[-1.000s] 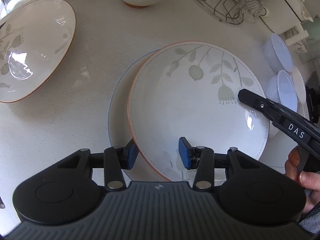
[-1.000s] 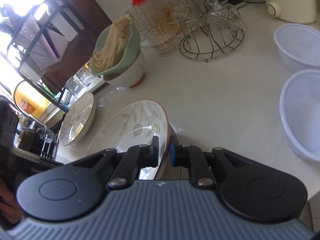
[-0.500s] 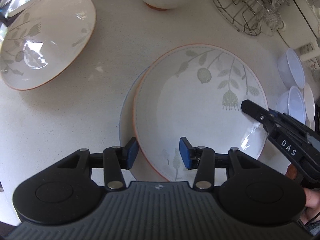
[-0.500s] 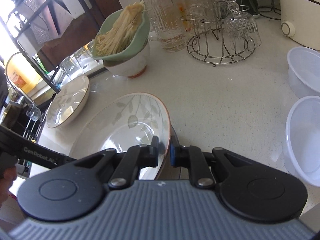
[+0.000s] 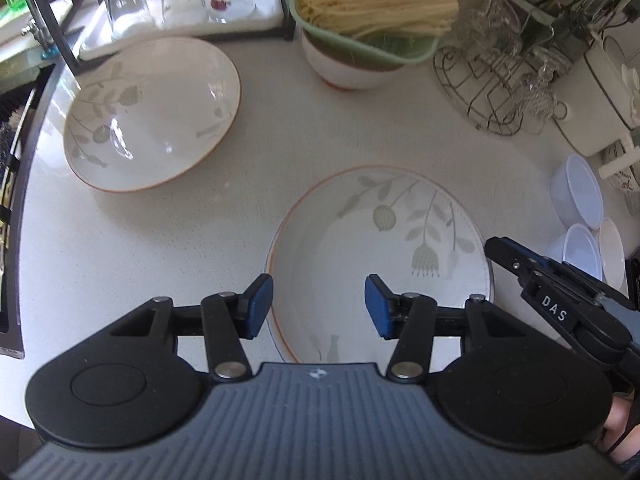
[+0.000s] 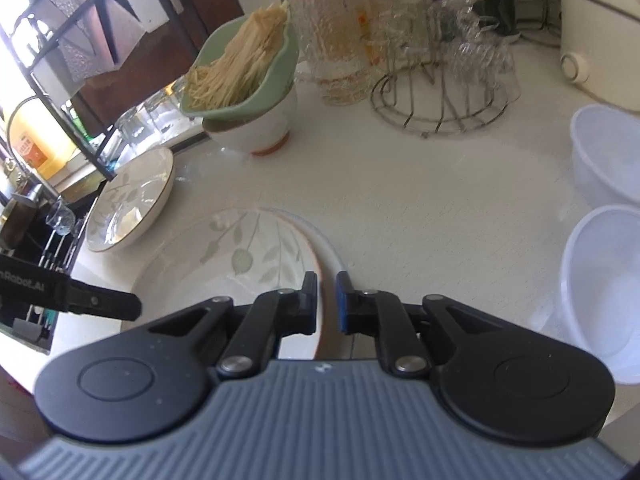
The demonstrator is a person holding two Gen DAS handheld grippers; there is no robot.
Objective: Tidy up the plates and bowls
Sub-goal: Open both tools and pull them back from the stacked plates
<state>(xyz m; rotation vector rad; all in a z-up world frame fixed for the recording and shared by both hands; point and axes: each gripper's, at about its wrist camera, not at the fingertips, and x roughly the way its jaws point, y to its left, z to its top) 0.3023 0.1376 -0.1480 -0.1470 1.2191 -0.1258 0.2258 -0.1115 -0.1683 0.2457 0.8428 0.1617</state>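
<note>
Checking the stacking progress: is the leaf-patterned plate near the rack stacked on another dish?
No. That leaf-patterned plate sits alone on the white counter, apart from the stacked plate by the left gripper.

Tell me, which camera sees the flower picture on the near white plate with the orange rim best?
The left wrist view. It looks down into the white plate with the orange rim, so its grey leaves and flowers show plainly. The right wrist view sees that plate from low at its edge, with only some leaves showing, and the right gripper covers its near rim.
</note>
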